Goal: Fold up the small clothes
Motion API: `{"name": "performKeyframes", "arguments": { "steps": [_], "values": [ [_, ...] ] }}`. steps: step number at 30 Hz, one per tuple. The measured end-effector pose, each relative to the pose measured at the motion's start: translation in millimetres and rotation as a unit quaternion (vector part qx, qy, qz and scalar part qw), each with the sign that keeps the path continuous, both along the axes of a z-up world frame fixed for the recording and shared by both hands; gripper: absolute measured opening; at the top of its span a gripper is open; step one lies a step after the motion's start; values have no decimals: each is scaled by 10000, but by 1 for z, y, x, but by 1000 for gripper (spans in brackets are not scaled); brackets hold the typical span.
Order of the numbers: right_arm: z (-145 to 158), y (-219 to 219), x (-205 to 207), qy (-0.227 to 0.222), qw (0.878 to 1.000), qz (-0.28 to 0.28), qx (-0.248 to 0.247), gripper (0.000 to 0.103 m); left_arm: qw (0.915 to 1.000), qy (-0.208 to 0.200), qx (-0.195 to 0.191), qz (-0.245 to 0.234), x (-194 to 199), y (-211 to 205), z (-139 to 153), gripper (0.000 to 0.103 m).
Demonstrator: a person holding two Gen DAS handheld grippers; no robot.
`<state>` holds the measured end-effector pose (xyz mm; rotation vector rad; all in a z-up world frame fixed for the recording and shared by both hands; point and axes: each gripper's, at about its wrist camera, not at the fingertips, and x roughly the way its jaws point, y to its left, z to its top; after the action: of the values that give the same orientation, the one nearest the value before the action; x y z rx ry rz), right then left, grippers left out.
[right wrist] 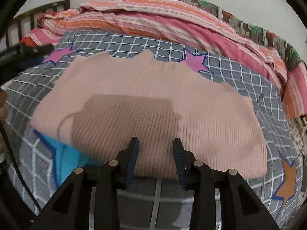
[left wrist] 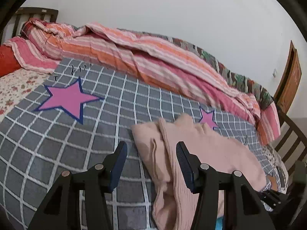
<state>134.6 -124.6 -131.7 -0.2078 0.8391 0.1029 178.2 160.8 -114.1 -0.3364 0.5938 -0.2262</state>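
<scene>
The pink top [right wrist: 145, 103] lies crosswise just ahead of the right gripper [right wrist: 155, 143]; the left gripper [left wrist: 151, 147] straddles its end; both gape empty.

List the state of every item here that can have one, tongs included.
Left tongs: open, holding nothing.
Right tongs: open, holding nothing.
Pink ribbed garment: lying on the grid sheet, partly folded, rumpled at one end.
Blue cloth: partly under the garment.
Striped quilt: bunched along the wall.
</scene>
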Motion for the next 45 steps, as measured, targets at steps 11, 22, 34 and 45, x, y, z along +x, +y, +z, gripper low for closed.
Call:
{"name": "performKeyframes", "arguments": {
  "steps": [11,22,34,45],
  "values": [
    [42,-49,8,-666,9929,53,981,38,9957,587,-395,-606,-28,-16,-35,51],
    [29,-126,20,-733,9840,-267,1599,38,9907,882,-953,-395,-68,-31,-61,55],
    [25,-173,17,-1001,9754,-795,1794,38,9811,865,-1718,211,-7,-56,-57,49],
    [20,-226,12,-1026,9651,-1395,1964,38,9864,738,-1161,895,22,-65,-36,28]
  ]
}}
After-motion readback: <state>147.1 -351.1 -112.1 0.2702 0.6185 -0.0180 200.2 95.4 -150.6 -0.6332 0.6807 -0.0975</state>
